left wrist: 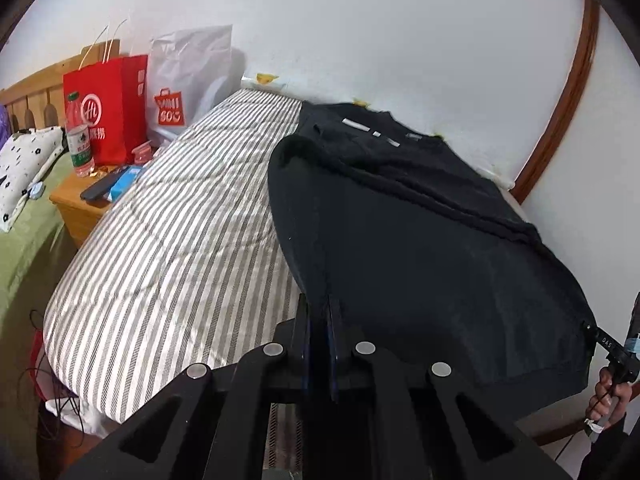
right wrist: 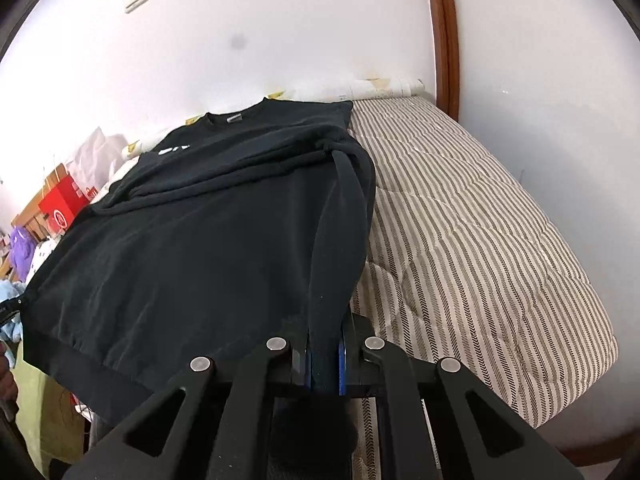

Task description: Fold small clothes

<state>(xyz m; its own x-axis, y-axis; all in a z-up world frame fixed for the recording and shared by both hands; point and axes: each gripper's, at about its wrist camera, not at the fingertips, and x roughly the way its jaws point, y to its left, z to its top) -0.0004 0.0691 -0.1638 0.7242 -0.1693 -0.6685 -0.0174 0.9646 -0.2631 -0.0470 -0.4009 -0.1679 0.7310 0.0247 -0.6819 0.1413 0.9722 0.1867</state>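
A black sweatshirt (left wrist: 420, 248) lies on the striped mattress (left wrist: 172, 232), its sleeves folded across the chest and its collar toward the wall. My left gripper (left wrist: 319, 308) is shut on the sweatshirt's left bottom edge. My right gripper (right wrist: 325, 344) is shut on the right bottom edge of the sweatshirt (right wrist: 192, 248), and the cloth bunches between its fingers. The right gripper also shows in the left wrist view (left wrist: 612, 344) at the hem's far corner. The hem hangs over the mattress's front edge.
A wooden nightstand (left wrist: 76, 212) at the left holds a red paper bag (left wrist: 108, 108), a white bag (left wrist: 188, 76), a water bottle (left wrist: 80, 136) and small items. A green bed with a patterned pillow (left wrist: 24, 168) lies further left. The white wall (right wrist: 240, 40) runs behind the mattress (right wrist: 480, 232).
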